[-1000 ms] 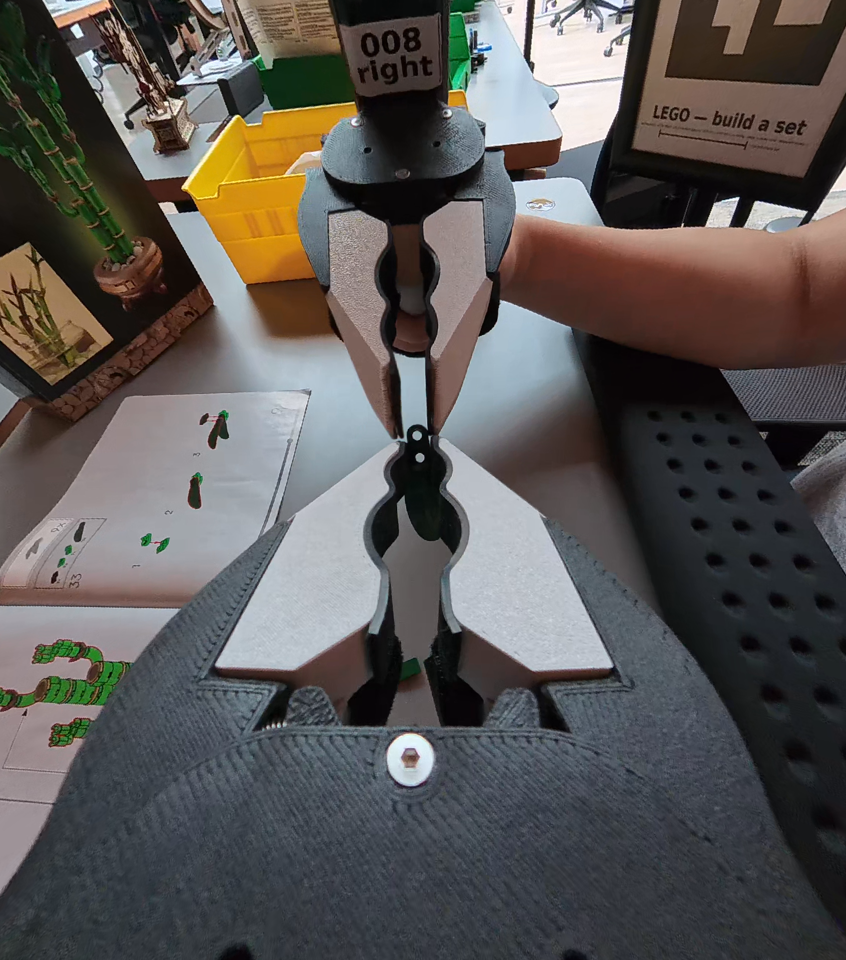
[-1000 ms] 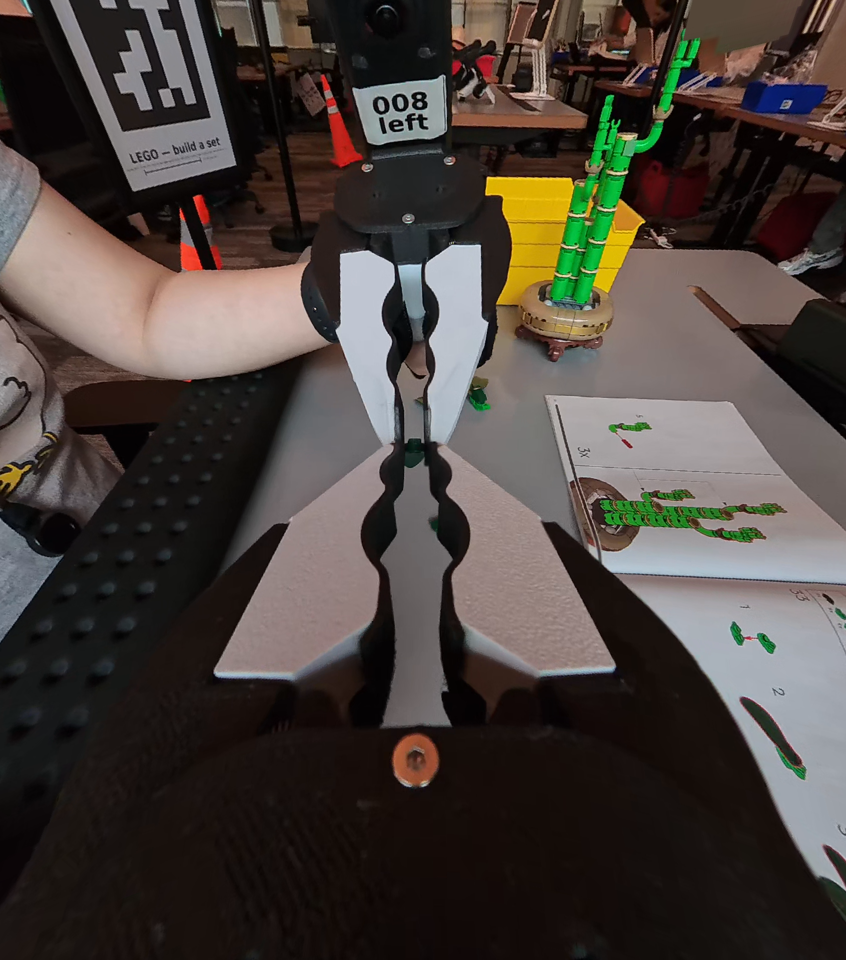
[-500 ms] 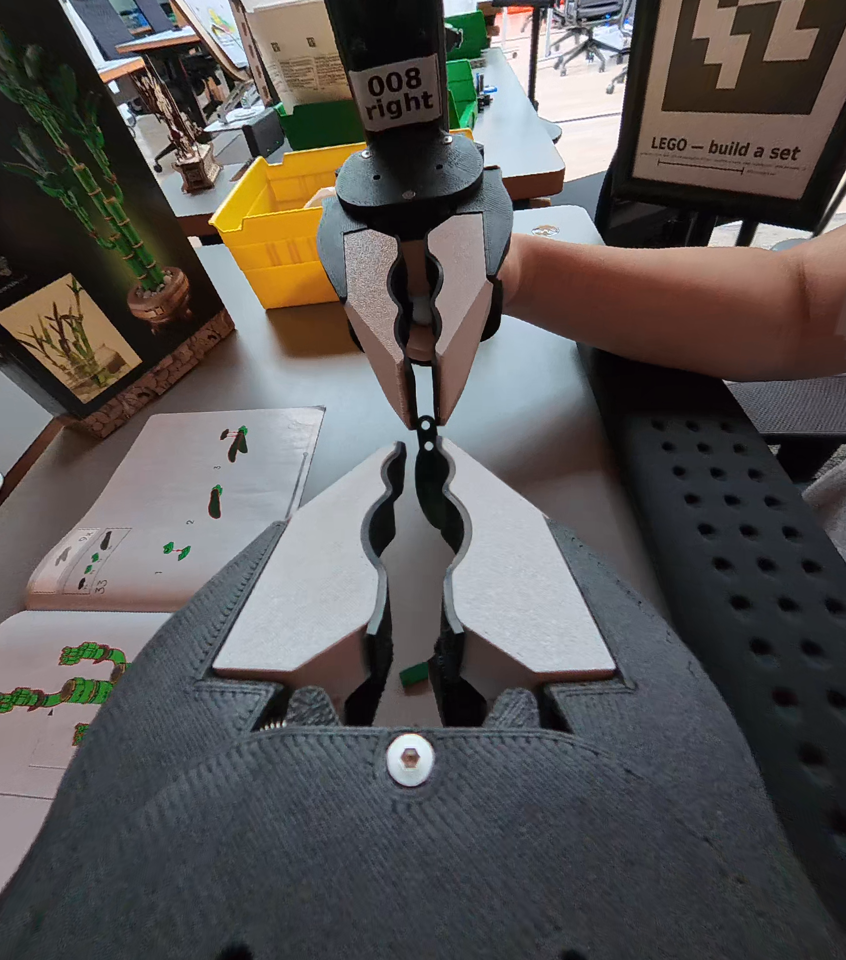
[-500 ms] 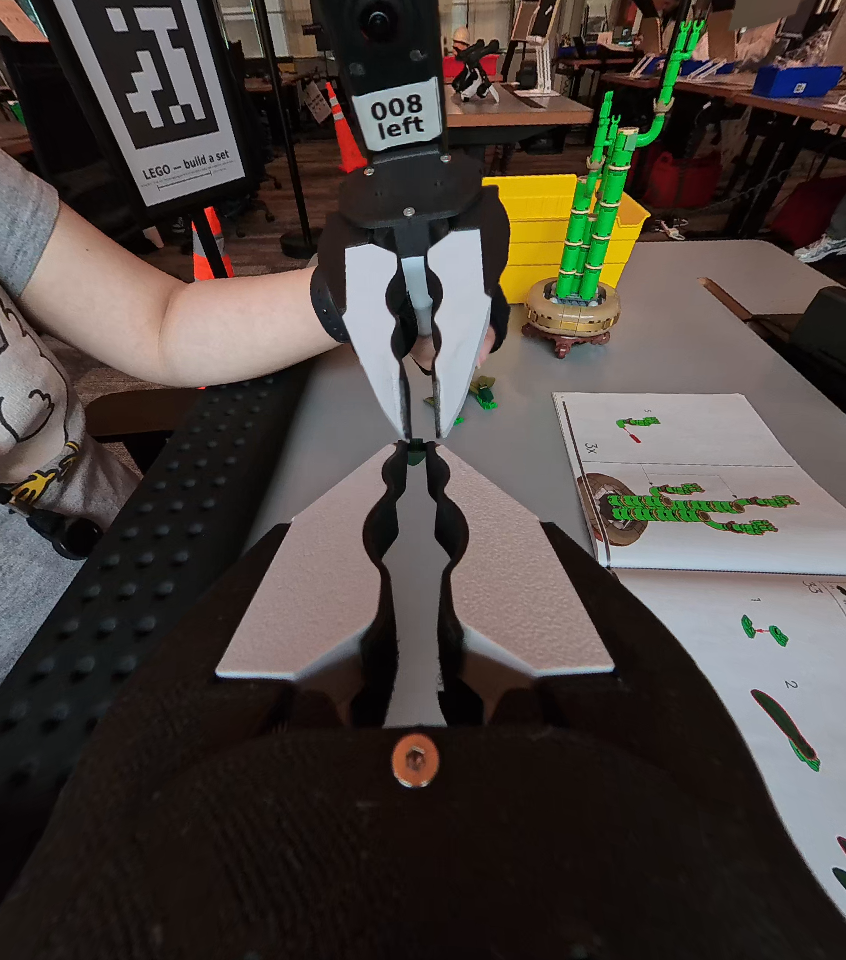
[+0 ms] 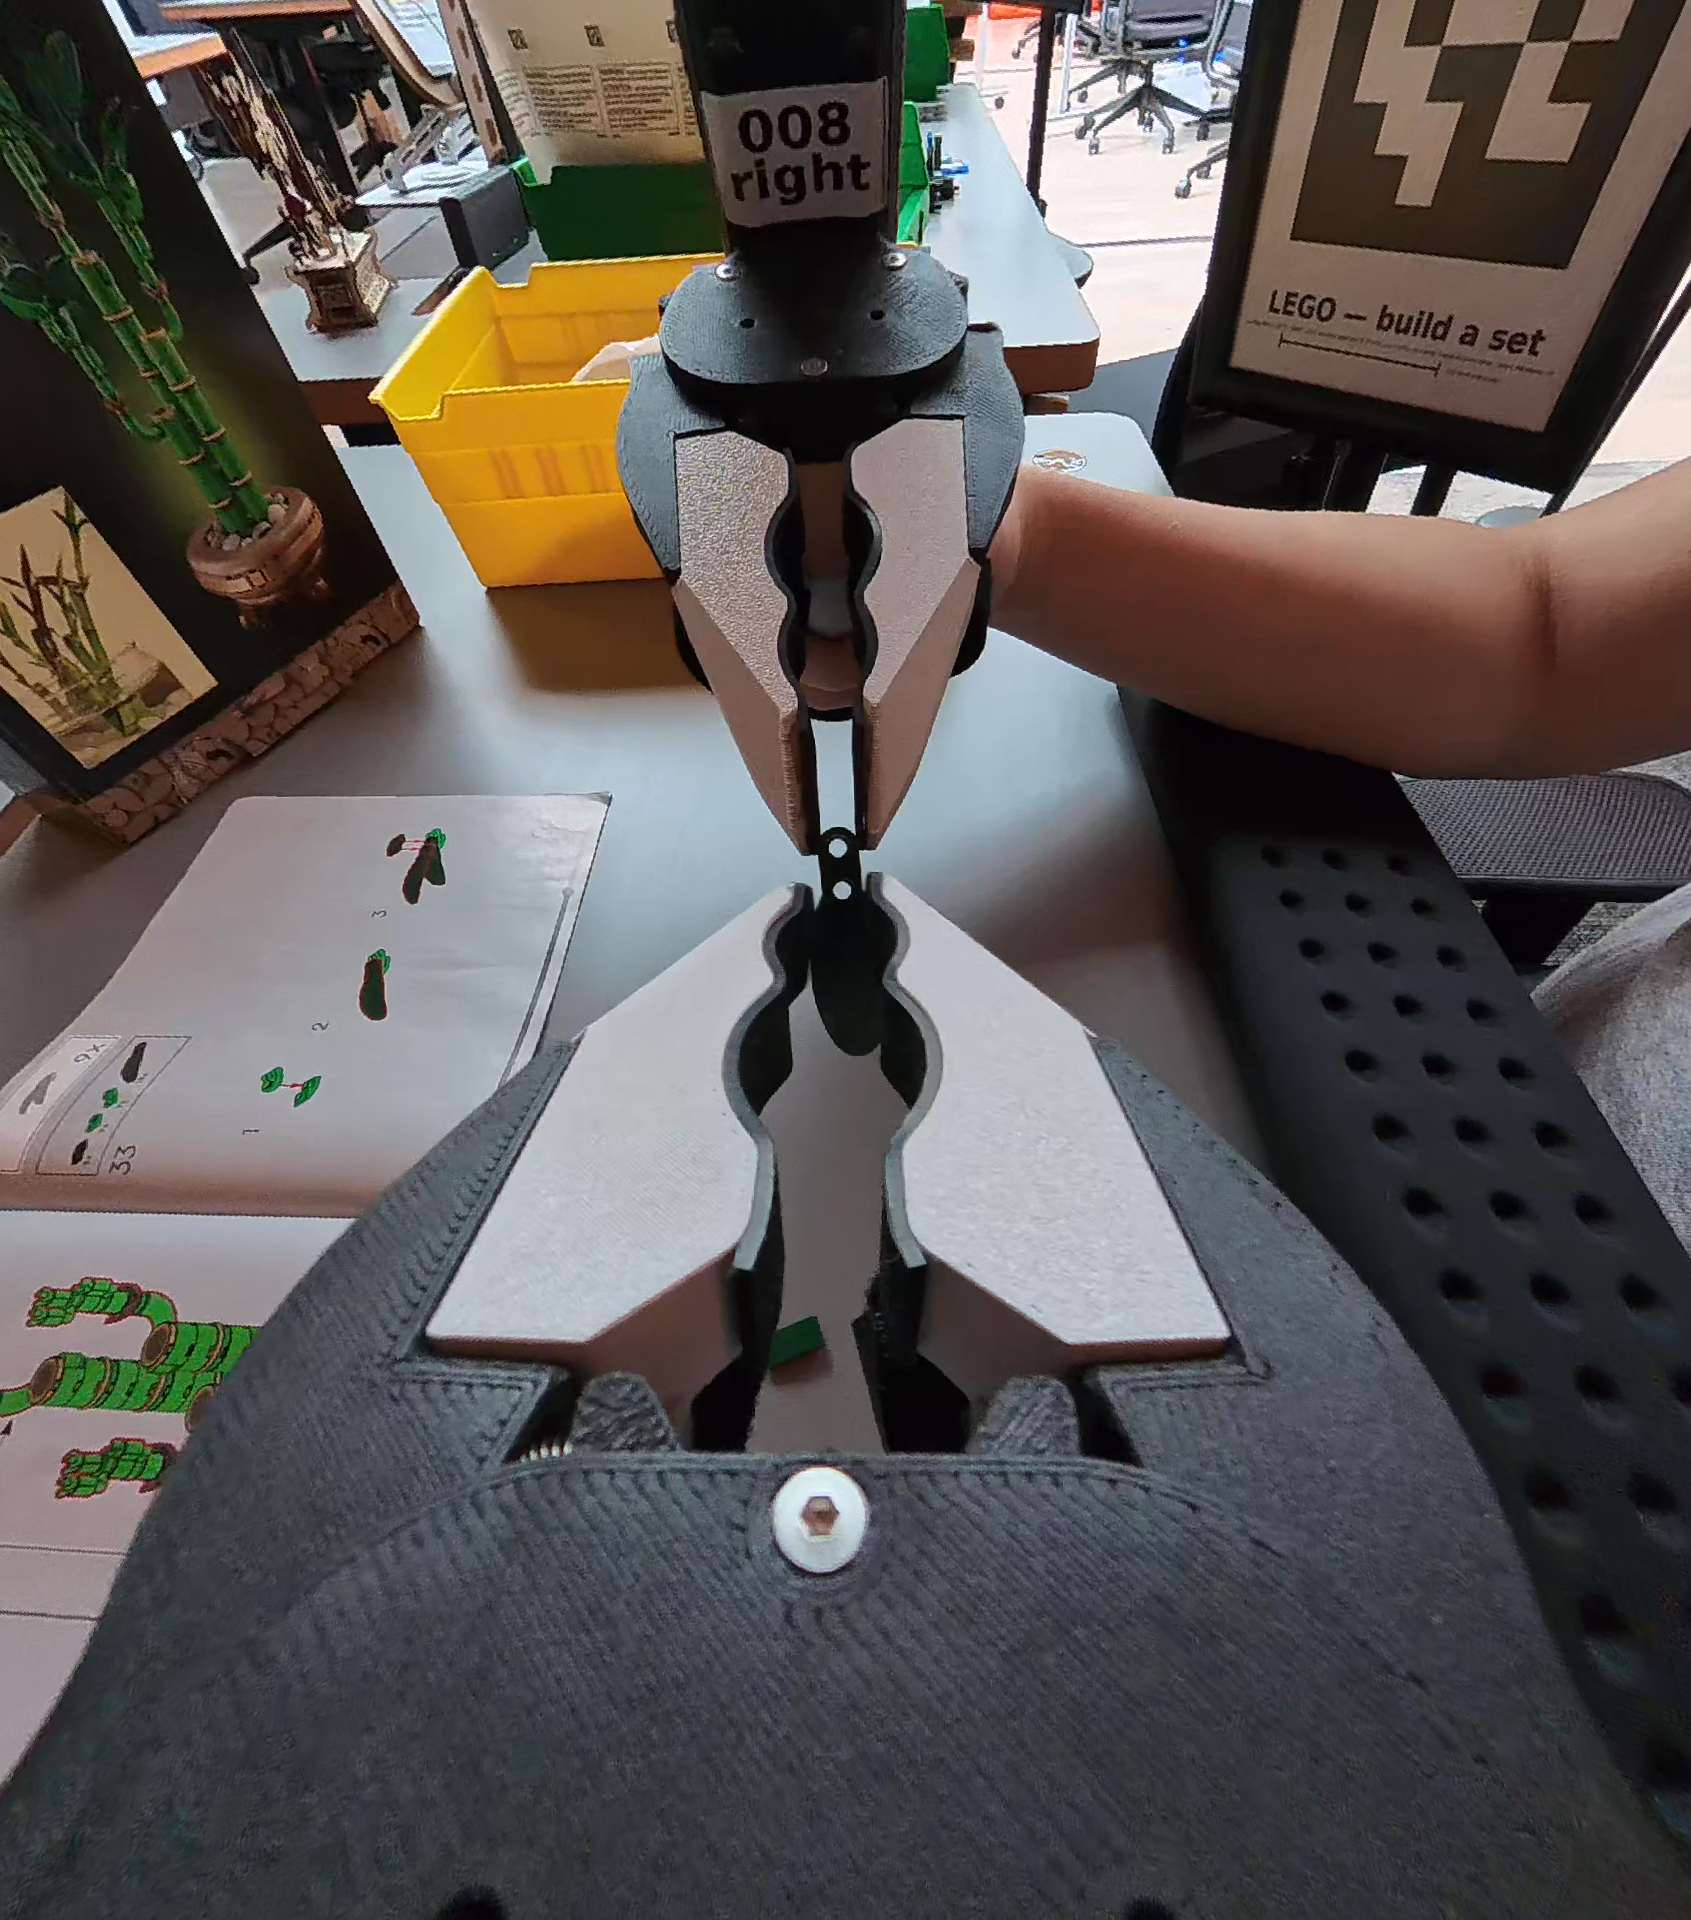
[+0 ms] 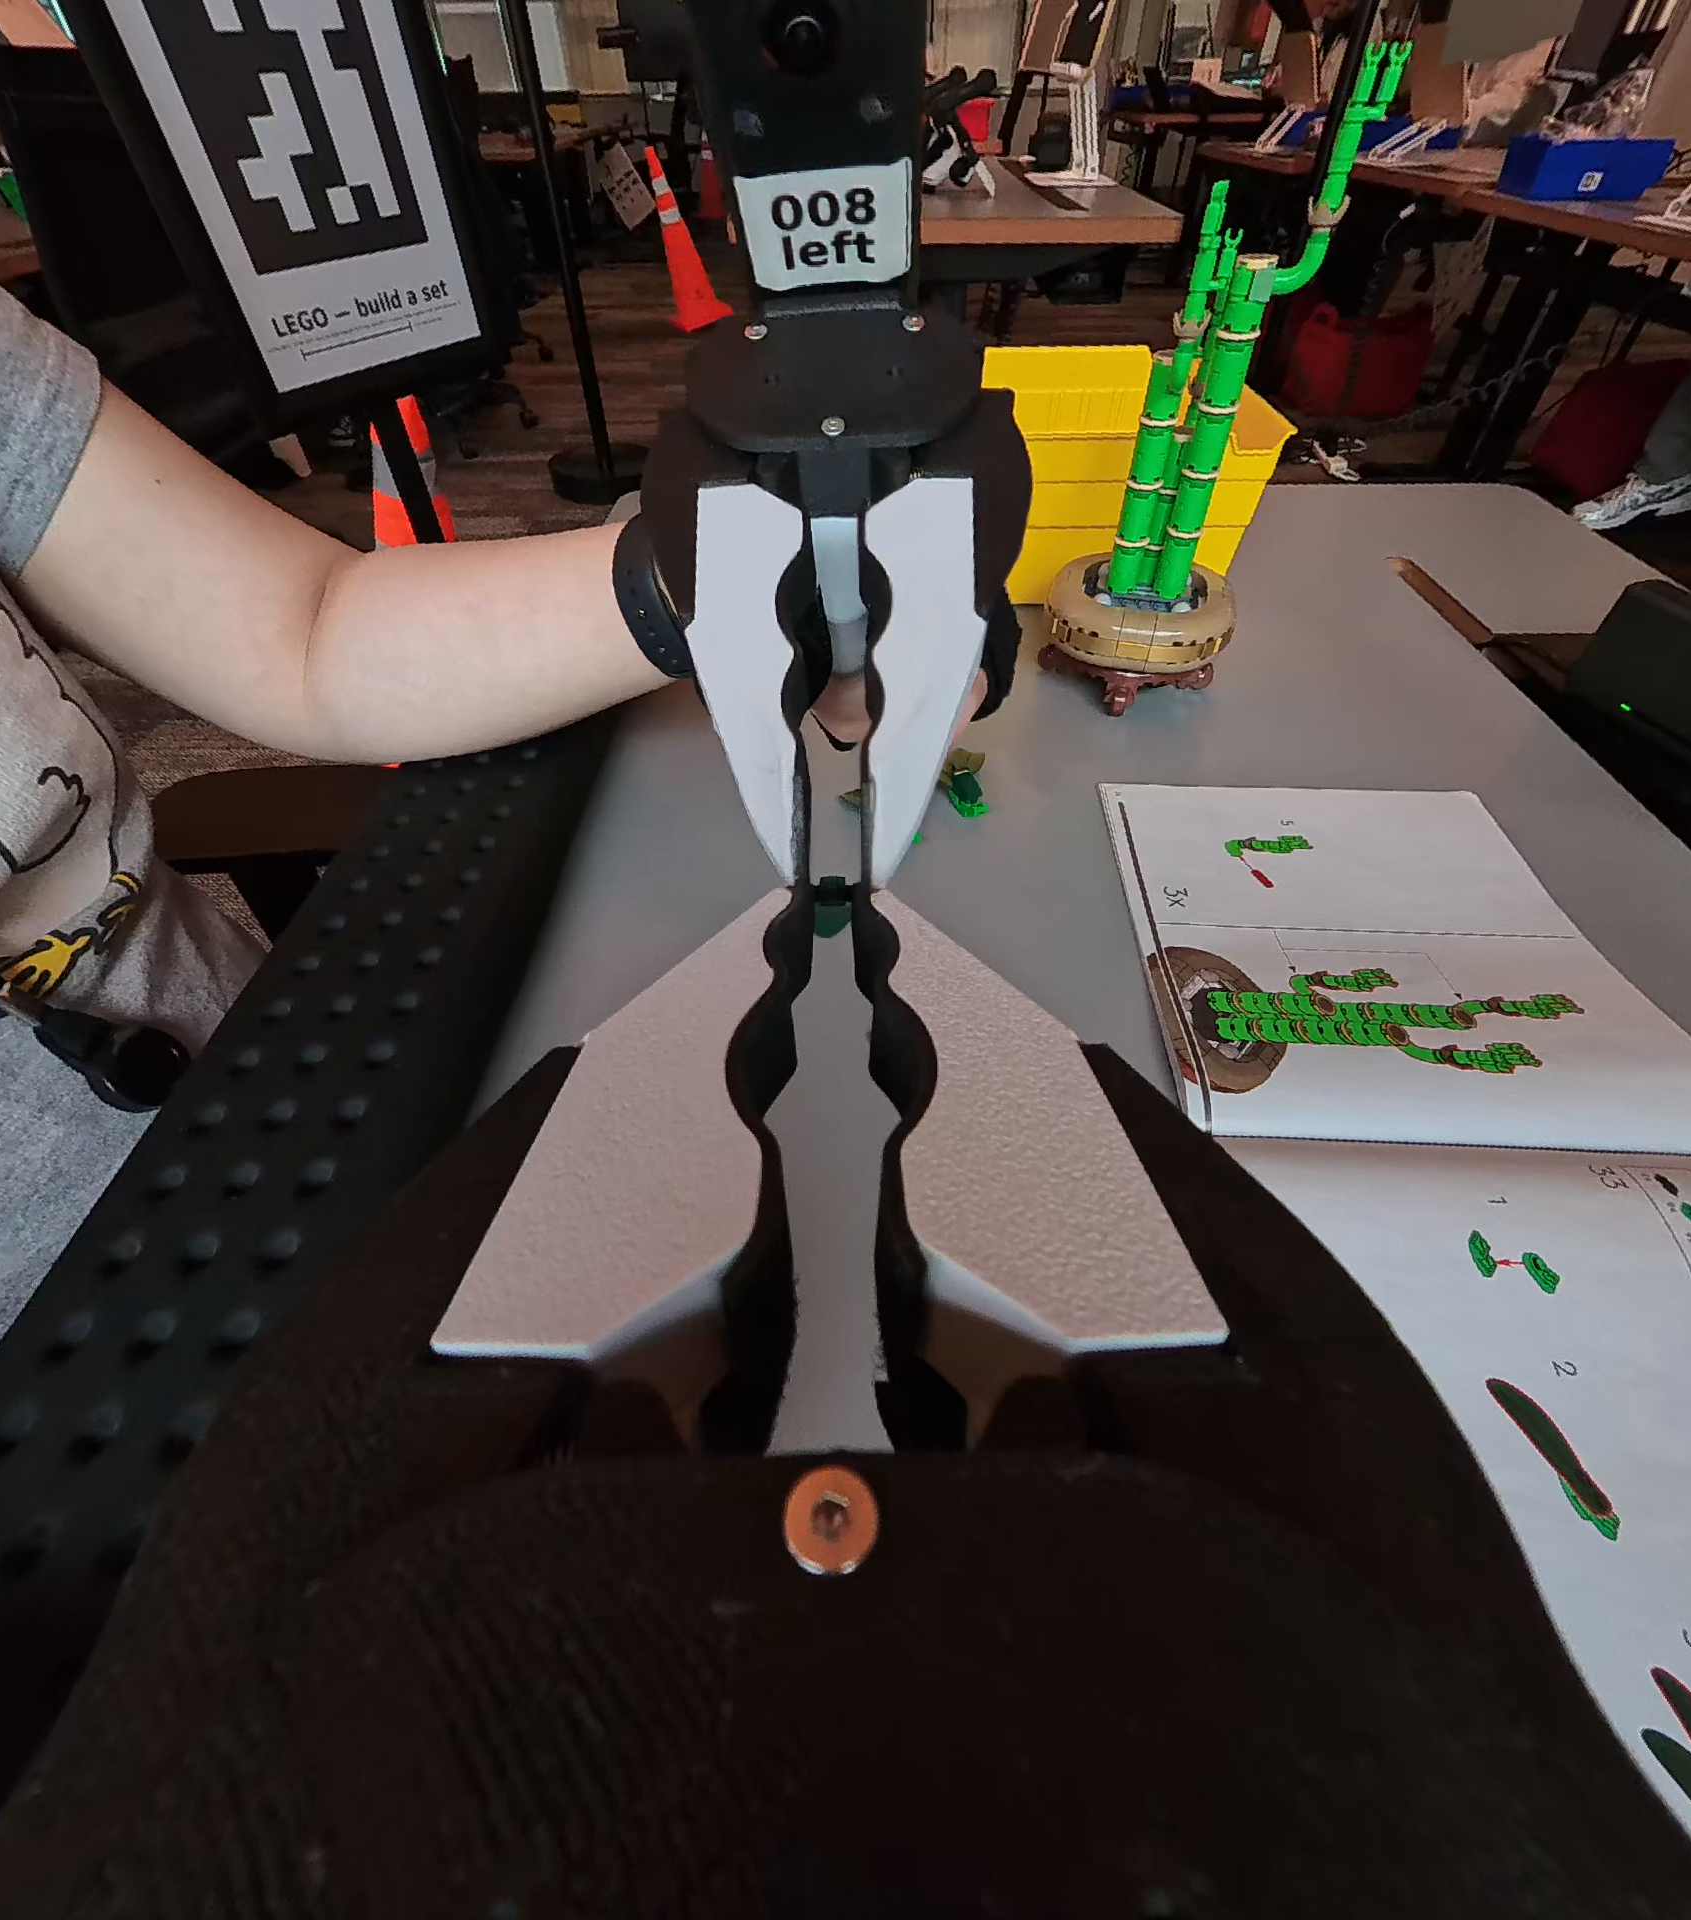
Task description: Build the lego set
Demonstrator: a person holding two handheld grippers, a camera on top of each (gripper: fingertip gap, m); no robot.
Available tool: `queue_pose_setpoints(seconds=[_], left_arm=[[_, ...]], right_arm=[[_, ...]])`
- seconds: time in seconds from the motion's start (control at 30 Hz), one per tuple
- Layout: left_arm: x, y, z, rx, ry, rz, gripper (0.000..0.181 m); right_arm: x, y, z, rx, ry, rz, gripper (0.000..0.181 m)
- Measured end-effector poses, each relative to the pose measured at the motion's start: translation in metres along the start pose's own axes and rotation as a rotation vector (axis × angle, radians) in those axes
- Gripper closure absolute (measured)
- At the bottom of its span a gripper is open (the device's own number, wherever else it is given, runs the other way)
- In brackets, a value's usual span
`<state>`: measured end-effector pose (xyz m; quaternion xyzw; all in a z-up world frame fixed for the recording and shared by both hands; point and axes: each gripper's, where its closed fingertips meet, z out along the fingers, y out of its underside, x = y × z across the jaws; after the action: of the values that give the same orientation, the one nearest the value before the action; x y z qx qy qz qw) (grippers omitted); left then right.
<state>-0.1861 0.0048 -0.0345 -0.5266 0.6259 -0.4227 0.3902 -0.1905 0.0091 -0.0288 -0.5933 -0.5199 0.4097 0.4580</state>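
In the left wrist view, my left gripper [image 5: 838,896] is shut on a dark green leaf piece [image 5: 849,987], whose holed stem end sticks out past the tips. My right gripper [image 5: 833,826] faces it tip to tip and closes around that stem end. In the right wrist view, my right gripper [image 6: 830,906] is shut on a small green piece [image 6: 830,900]. The left gripper [image 6: 830,873] meets it from above. Both are held above the grey table [image 6: 1340,644]. How the two pieces join is hidden by the fingers.
The bamboo model [image 6: 1168,520] stands in its tan pot by a yellow bin [image 6: 1080,447], which also shows in the left wrist view [image 5: 529,468]. The open instruction booklet [image 6: 1423,935] lies on the table. Loose green pieces [image 6: 963,790] lie behind the grippers. The set's box [image 5: 93,436] and a black perforated pad [image 5: 1423,1143] flank the table. My left and right fingertips are right by each other.
The two grippers stay tip to tip and have shifted slightly together. A little more of the leaf's holed end now shows between the tips.
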Motion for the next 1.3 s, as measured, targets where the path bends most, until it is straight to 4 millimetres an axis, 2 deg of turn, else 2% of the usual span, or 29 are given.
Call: queue_pose_setpoints(seconds=[1.3], left_arm=[[0.0037,0.0032,0.0041,-0.023,0.002,0.038,0.173]], right_arm=[[-0.0029,0.0008,0.0020,-0.004,-0.021,-0.013,0.176]])
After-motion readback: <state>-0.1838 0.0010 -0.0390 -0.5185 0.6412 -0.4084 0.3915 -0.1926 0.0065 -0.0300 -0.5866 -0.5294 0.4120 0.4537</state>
